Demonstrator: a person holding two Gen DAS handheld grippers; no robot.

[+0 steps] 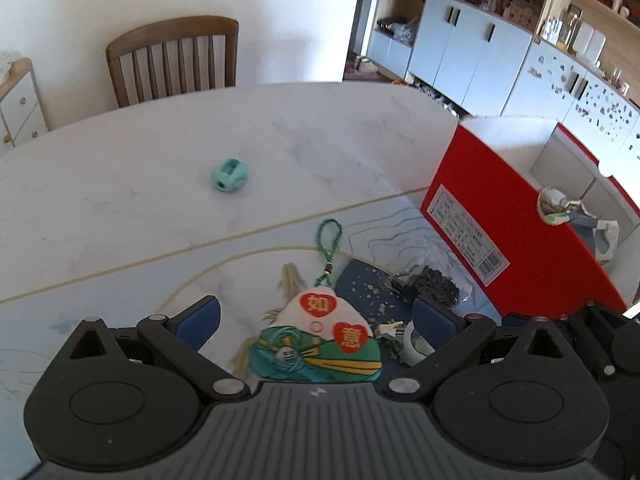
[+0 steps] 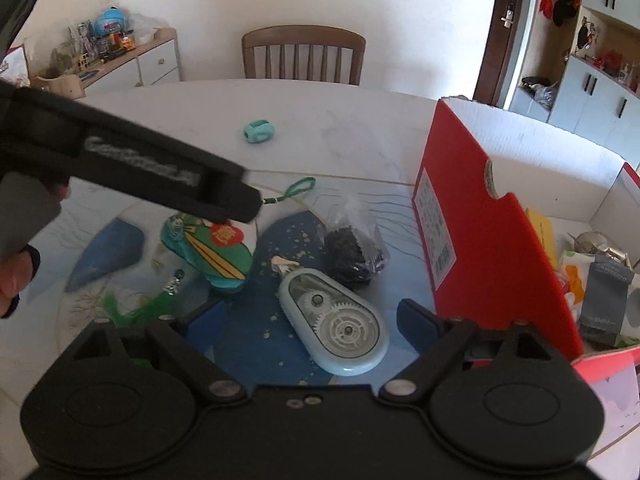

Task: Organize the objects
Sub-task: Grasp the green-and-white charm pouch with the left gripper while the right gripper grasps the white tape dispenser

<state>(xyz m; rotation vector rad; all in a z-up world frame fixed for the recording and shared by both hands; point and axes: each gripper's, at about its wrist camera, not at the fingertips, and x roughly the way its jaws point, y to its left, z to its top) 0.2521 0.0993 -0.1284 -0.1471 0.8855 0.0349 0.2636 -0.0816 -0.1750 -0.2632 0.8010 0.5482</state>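
My left gripper (image 1: 316, 316) is open, its blue pads either side of a green and white charm pouch (image 1: 320, 340) with red hearts and a green cord, lying on the table mat. The pouch also shows in the right wrist view (image 2: 216, 252), partly under the left gripper's body. My right gripper (image 2: 308, 320) is open above a pale blue correction tape dispenser (image 2: 336, 320). A clear bag of dark dried leaves (image 2: 356, 252) lies beside it, also seen in the left wrist view (image 1: 432, 288). A red cardboard box (image 2: 480, 248) stands open at the right with several items inside.
A small teal sharpener (image 1: 229, 175) sits alone on the white marble table (image 1: 120, 184), also in the right wrist view (image 2: 259, 130). A wooden chair (image 2: 304, 56) stands at the far edge. Cabinets and shelves line the room's right side.
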